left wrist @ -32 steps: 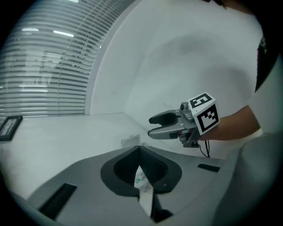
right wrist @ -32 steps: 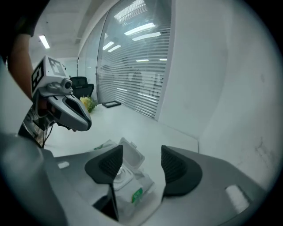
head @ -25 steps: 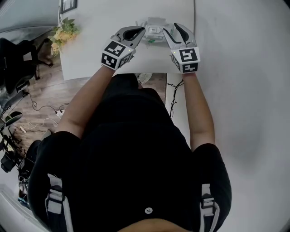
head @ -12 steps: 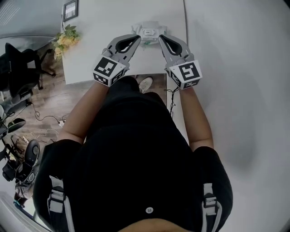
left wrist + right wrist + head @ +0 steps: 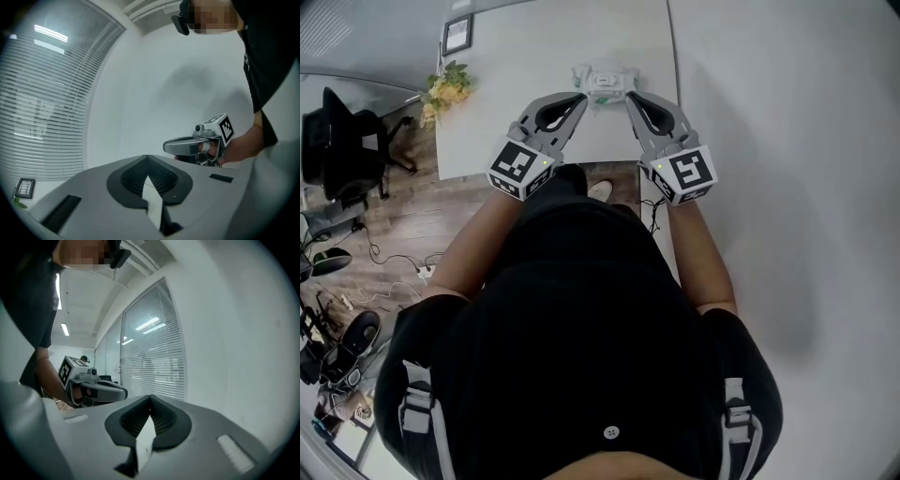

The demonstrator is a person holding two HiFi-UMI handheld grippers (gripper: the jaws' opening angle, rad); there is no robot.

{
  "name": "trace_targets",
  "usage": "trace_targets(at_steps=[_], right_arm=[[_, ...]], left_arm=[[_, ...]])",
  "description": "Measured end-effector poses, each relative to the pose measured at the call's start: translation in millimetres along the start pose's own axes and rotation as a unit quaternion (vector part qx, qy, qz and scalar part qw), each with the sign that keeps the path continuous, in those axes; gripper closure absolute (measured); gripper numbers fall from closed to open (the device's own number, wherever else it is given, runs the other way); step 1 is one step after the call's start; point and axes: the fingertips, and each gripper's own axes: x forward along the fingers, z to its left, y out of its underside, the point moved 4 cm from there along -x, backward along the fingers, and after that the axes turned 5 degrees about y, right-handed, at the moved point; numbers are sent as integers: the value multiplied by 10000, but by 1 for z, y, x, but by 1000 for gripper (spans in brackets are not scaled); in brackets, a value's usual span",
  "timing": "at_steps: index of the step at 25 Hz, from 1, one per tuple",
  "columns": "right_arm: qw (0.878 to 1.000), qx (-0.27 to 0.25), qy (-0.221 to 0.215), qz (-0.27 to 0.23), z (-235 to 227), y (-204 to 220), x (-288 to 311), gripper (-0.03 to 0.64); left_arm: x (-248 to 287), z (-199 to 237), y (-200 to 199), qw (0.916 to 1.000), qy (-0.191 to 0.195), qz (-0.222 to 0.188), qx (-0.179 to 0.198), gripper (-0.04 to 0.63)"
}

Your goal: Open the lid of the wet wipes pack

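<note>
Two risks are standing out to us. Nearest, the left gripper point(image 5: 584, 96) and the right gripper point(image 5: 626, 96) are each showing jaws closed tip to tip with nothing between them. We are judging that coming down like this would be shoving the pack along instead of catching its lid. Just past the tips, the wet wipes pack point(image 5: 605, 82) is lying flat on the white table point(image 5: 516, 84), and it is looking light. Prying at the lid while nothing is pinning the body could be lifting or flipping the whole pack. As for pose, our forearms are reaching forward, and both grippers are hovering above the near half of the table. They are pointing nearly level and angling inward so the tips are facing each other, near but apart. Farther back, the flowers point(image 5: 445, 91) are sitting well clear
</note>
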Motion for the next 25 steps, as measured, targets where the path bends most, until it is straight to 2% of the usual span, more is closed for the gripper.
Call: trace_targets(at_steps=[5,15,25], right_arm=[[9995,-277,-87,-147,12,-15,-12,604],[9993,-214,-161,-278,27,-34,-22,604],[9989,-305,-227,-258,33,-35,-30,604]], left_arm=[[-15,-14,-17,9997,21,-171,148,588],[-24,-21,-37,9991,-7,-404,157,588],[-27,-30,-36,9992,6,-365,181,588]])
